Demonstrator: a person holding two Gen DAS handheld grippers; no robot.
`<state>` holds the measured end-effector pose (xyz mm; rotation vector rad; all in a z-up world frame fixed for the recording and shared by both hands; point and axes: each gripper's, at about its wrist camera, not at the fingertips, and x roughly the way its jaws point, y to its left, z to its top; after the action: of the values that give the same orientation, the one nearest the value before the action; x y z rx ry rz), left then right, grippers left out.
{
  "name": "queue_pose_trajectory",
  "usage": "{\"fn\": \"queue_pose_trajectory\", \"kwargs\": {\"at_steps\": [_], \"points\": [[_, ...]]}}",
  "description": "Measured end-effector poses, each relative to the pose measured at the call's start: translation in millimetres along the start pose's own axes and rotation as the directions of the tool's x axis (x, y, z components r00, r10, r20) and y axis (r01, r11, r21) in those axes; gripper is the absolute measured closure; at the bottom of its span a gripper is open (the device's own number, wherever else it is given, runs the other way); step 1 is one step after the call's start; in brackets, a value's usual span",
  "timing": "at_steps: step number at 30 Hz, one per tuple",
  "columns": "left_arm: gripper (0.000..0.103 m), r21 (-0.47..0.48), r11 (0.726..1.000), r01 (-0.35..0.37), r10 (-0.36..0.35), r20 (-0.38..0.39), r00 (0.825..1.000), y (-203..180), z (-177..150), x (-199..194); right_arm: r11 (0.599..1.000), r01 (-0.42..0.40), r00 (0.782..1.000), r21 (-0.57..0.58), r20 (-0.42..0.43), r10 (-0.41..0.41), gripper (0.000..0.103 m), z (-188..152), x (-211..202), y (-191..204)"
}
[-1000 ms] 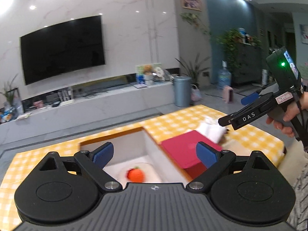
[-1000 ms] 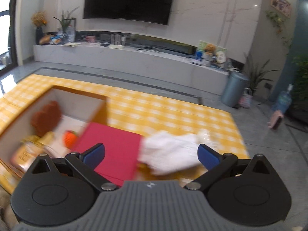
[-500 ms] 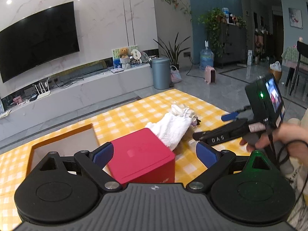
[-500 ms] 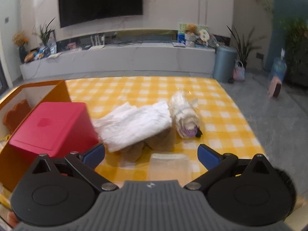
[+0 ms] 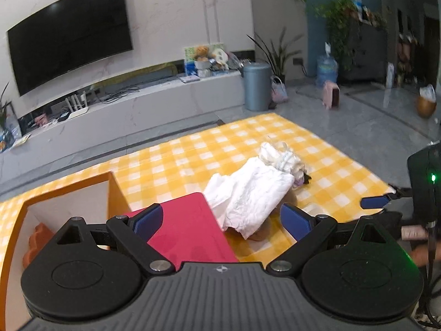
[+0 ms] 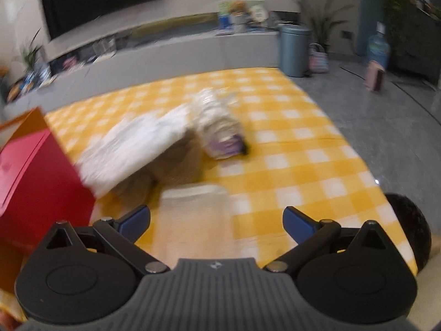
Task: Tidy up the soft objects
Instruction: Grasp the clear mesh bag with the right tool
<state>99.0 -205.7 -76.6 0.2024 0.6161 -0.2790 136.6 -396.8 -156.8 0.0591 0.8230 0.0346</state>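
Both hand-held grippers, left [image 5: 222, 222] and right [image 6: 216, 222], are spread wide and empty, facing the white cloth [image 5: 248, 195] that lies on the surface just beside the red box [image 5: 190, 234]. The right one should probably pinch the cloth's thick middle. Only its view shows a pale folded piece [image 6: 195, 209] near the box

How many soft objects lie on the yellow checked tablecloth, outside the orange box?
4: a crumpled white cloth beside the red box, a tan plush toy under it, a plastic-wrapped white bundle behind, and a pale folded cloth nearest. More may be hidden.
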Motion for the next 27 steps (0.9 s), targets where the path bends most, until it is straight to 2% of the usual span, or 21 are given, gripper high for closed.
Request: {"fn": "queue_pose_trajectory", "kwargs": {"at_steps": [2, 4, 7, 12, 16, 21, 23, 24, 25, 27], "points": [[0.0, 0.036, 0.999, 0.001, -0.001, -0.016, 1.0, -7.0, 2.6, 6.5, 0.998, 0.021, 0.999, -0.06, -0.028, -0.023, 0.003, -3.0, 3.1, 13.5], [0.0, 0.058, 0.998, 0.004, -0.002, -0.036, 0.999, -13.4, 4.0, 12.0, 0.996, 0.053, 0.996, -0.066, -0.067, -0.057, 0.003, -7.7, 8.3, 19.4], [0.0, 0.084, 0.996, 0.008, -0.003, -0.058, 0.998, -20.8, 4.0, 21.4, 0.984, 0.173, 0.982, -0.039, -0.067, -0.175, 0.003, -14.5, 15.7, 22.8], [0.0, 0.108, 0.994, -0.009, 0.018, -0.084, 0.996, -26.2, 5.7, 31.1, 0.989, 0.14, 0.979, -0.051, -0.141, -0.146, 0.003, -19.1, 29.4, 22.7], [0.0, 0.109, 0.994, -0.017, 0.028, -0.096, 0.995, -22.5, 9.9, 35.6, 0.994, 0.069, 0.977, -0.082, -0.197, -0.084, 0.003, -23.5, 35.8, 27.0], [0.0, 0.09, 0.996, 0.029, -0.014, -0.167, 0.986, -23.1, 15.5, 51.9, 0.997, 0.046, 0.976, -0.057, -0.211, -0.057, 0.005, -26.7, 38.9, 26.7], [0.0, 0.133, 0.989, 0.065, -0.041, -0.177, 0.983, -27.5, 18.0, 56.1, 0.997, 0.074, 0.978, -0.038, -0.193, -0.08, 0.016, -26.0, 34.8, 23.9], [0.0, 0.164, 0.983, 0.079, -0.049, -0.177, 0.983, -28.5, 19.6, 57.5, 0.996, 0.09, 0.978, -0.026, -0.186, -0.093, 0.025, -25.5, 32.8, 22.3], [0.0, 0.19, 0.979, 0.071, -0.037, -0.177, 0.983, -29.1, 21.8, 59.8, 0.995, 0.099, 0.979, -0.019, -0.178, -0.101, 0.036, -24.7, 30.7, 20.8], [0.0, 0.225, 0.974, 0.028, 0.013, -0.18, 0.984, -29.2, 25.9, 66.0, 0.995, 0.098, 0.981, -0.018, -0.165, -0.1, 0.051, -23.1, 28.4, 18.9]]}}
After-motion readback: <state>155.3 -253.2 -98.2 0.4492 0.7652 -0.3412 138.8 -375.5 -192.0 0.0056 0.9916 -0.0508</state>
